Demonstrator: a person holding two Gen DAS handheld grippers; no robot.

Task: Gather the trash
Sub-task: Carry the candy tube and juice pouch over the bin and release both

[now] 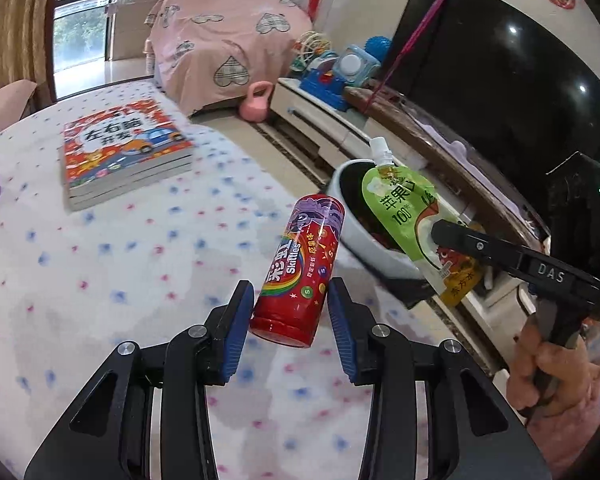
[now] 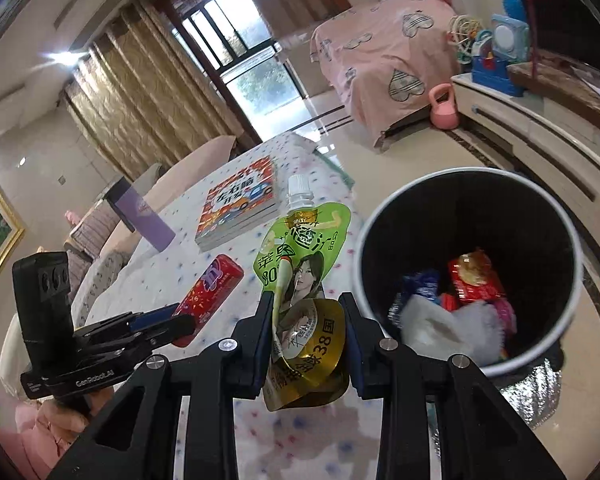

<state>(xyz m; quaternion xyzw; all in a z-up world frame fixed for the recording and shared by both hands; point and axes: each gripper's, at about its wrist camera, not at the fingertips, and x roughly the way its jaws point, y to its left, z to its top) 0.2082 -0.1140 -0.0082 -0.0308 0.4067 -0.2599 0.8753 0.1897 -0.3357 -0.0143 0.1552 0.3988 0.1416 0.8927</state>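
Left wrist view: left gripper jaws closed onto the red Skittles tube, lower end pinched between the blue pads, long axis running up and away, tilted slightly right. It is held above the counter, a white cloth with pink and blue dots. The trash bin lies ahead-right of the tube, just off the counter edge. Book stack sits far left. Right gripper comes in from the right, holding the green juice pouch over the bin.

Right wrist view: right gripper jaws clamped on the crumpled pouch, spout up and away. The bin opens just right of it, wrappers already inside. The right hand looks nearer, so it likely drops first. Tiled floor, curtained window, pink-covered furniture behind.
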